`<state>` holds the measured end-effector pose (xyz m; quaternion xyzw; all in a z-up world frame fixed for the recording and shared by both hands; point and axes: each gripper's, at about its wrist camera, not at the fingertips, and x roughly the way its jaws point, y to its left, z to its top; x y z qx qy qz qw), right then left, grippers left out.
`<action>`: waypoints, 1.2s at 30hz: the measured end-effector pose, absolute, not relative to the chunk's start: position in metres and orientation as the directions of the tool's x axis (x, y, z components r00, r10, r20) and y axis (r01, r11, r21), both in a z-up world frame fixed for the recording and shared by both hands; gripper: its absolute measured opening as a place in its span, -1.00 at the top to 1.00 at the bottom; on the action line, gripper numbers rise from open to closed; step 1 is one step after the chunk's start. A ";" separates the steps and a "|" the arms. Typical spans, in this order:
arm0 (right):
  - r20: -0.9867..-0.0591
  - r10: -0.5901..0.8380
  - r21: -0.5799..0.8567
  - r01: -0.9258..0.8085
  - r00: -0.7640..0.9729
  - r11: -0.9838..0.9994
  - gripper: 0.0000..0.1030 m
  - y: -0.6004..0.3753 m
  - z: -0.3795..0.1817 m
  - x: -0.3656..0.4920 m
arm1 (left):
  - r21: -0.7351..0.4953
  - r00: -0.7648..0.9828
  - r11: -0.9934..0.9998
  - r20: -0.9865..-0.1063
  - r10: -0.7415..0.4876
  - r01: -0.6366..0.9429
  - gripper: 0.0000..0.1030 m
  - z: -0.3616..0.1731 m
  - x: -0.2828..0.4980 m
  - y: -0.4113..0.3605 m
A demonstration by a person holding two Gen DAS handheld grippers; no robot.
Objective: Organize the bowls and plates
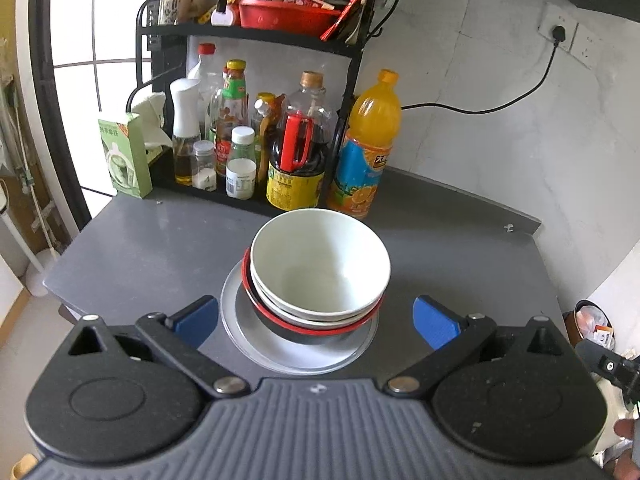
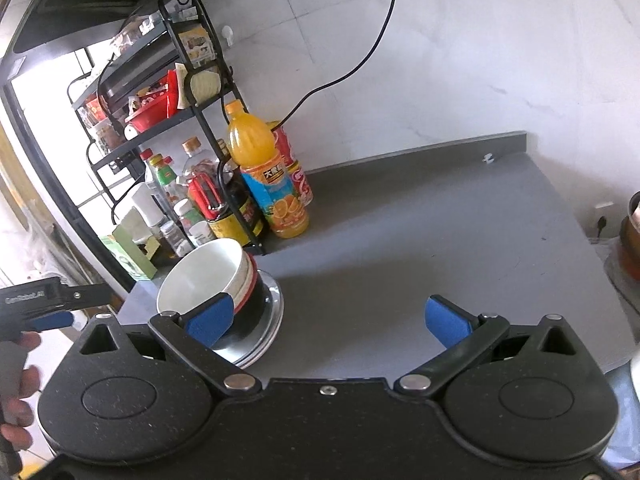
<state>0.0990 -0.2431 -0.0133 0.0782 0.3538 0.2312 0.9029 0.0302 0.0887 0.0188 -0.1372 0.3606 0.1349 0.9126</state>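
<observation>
Both wrist views toward stacked bowls (image 1: 320, 272)

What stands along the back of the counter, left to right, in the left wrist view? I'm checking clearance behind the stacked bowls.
green box → white-topped oil sprayer → small white-capped bottle → dark sauce jug with red handle → orange juice bottle. Bottles behind these overlap too much to order.

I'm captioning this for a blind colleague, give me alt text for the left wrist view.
A white ceramic bowl sits nested in a red-rimmed black bowl on round grey plates, between the open blue-tipped left hand-held gripper; behind stands a black rack of condiment bottles.
</observation>
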 end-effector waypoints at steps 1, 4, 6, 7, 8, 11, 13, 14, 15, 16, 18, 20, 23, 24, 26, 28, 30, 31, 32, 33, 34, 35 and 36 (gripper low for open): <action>-0.602 0.471 0.301 -0.363 0.645 0.882 -1.00 -0.244 -0.012 0.098 | -0.149 0.708 0.928 -0.691 0.149 -0.340 -0.99 0.020 0.028 0.086; -0.608 0.457 0.290 -0.354 0.650 0.889 -1.00 -0.247 -0.009 0.094 | -0.120 0.710 0.937 -0.686 0.160 -0.327 -0.99 0.025 0.024 0.079; -0.610 0.446 0.278 -0.350 0.655 0.895 -1.00 -0.249 -0.006 0.090 | -0.090 0.703 0.943 -0.690 0.172 -0.320 -0.99 0.026 0.023 0.075; -0.614 0.437 0.266 -0.349 0.657 0.899 -1.00 -0.249 -0.004 0.087 | -0.074 0.697 0.943 -0.693 0.185 -0.323 -0.99 0.026 0.023 0.073; -0.619 0.430 0.253 -0.351 0.658 0.901 -1.00 -0.248 -0.003 0.085 | -0.062 0.694 0.944 -0.694 0.193 -0.325 -0.99 0.025 0.022 0.072; -0.618 0.421 0.231 -0.359 0.664 0.904 -1.00 -0.248 0.002 0.078 | -0.058 0.696 0.946 -0.692 0.192 -0.318 -0.99 0.026 0.017 0.068; -0.617 0.416 0.219 -0.363 0.667 0.906 -1.00 -0.249 0.005 0.073 | -0.065 0.698 0.950 -0.693 0.178 -0.306 -0.99 0.025 0.014 0.065; -0.616 0.416 0.214 -0.367 0.668 0.906 -1.00 -0.250 0.006 0.071 | -0.064 0.699 0.951 -0.694 0.175 -0.301 -0.99 0.025 0.012 0.065; -0.616 0.416 0.210 -0.369 0.669 0.905 -1.00 -0.250 0.006 0.070 | -0.061 0.699 0.953 -0.693 0.173 -0.296 -0.99 0.025 0.010 0.063; -0.617 0.415 0.206 -0.372 0.669 0.905 -1.00 -0.250 0.007 0.068 | -0.061 0.702 0.955 -0.691 0.170 -0.291 -0.99 0.025 0.008 0.062; -0.620 0.418 0.207 -0.375 0.665 0.904 -1.00 -0.250 0.007 0.064 | -0.063 0.705 0.957 -0.690 0.163 -0.283 -0.99 0.024 0.003 0.059; -0.626 0.418 0.211 -0.373 0.658 0.904 -1.00 -0.251 0.007 0.062 | -0.056 0.704 0.958 -0.690 0.166 -0.280 -0.99 0.024 -0.001 0.058; -0.631 0.415 0.205 -0.375 0.656 0.904 -1.00 -0.253 0.006 0.057 | -0.047 0.701 0.961 -0.694 0.164 -0.272 -0.99 0.023 -0.007 0.056; -0.633 0.414 0.204 -0.375 0.654 0.904 -1.00 -0.253 0.007 0.055 | -0.043 0.698 0.961 -0.696 0.166 -0.272 -0.99 0.023 -0.009 0.055; -0.638 0.412 0.203 -0.374 0.651 0.905 -1.00 -0.252 0.007 0.052 | -0.028 0.692 0.963 -0.701 0.173 -0.269 -0.99 0.023 -0.011 0.054; -0.641 0.411 0.203 -0.373 0.648 0.905 -1.00 -0.252 0.007 0.048 | -0.016 0.690 0.966 -0.703 0.173 -0.259 -0.99 0.023 -0.015 0.052; -0.644 0.408 0.201 -0.372 0.647 0.906 -1.00 -0.251 0.006 0.045 | -0.017 0.697 0.969 -0.698 0.165 -0.246 -0.99 0.024 -0.019 0.051; -0.645 0.406 0.199 -0.370 0.647 0.907 -1.00 -0.252 0.006 0.044 | -0.014 0.697 0.970 -0.697 0.165 -0.244 -0.99 0.024 -0.020 0.050; -0.647 0.405 0.198 -0.371 0.646 0.907 -1.00 -0.251 0.006 0.042 | -0.013 0.697 0.970 -0.698 0.164 -0.241 -0.99 0.024 -0.021 0.049; -0.647 0.406 0.197 -0.374 0.645 0.906 -1.00 -0.251 0.006 0.039 | -0.013 0.696 0.970 -0.700 0.163 -0.241 -0.99 0.024 -0.022 0.049; -0.649 0.404 0.192 -0.375 0.645 0.907 -1.00 -0.250 0.006 0.038 | -0.014 0.694 0.970 -0.702 0.163 -0.242 -0.99 0.024 -0.024 0.049; -0.652 0.399 0.187 -0.373 0.645 0.909 -1.00 -0.250 0.006 0.036 | -0.016 0.691 0.970 -0.705 0.161 -0.243 -0.99 0.024 -0.024 0.049; -0.655 0.396 0.185 -0.372 0.644 0.910 -1.00 -0.250 0.006 0.035 | -0.015 0.688 0.971 -0.708 0.159 -0.240 -0.99 0.024 -0.026 0.048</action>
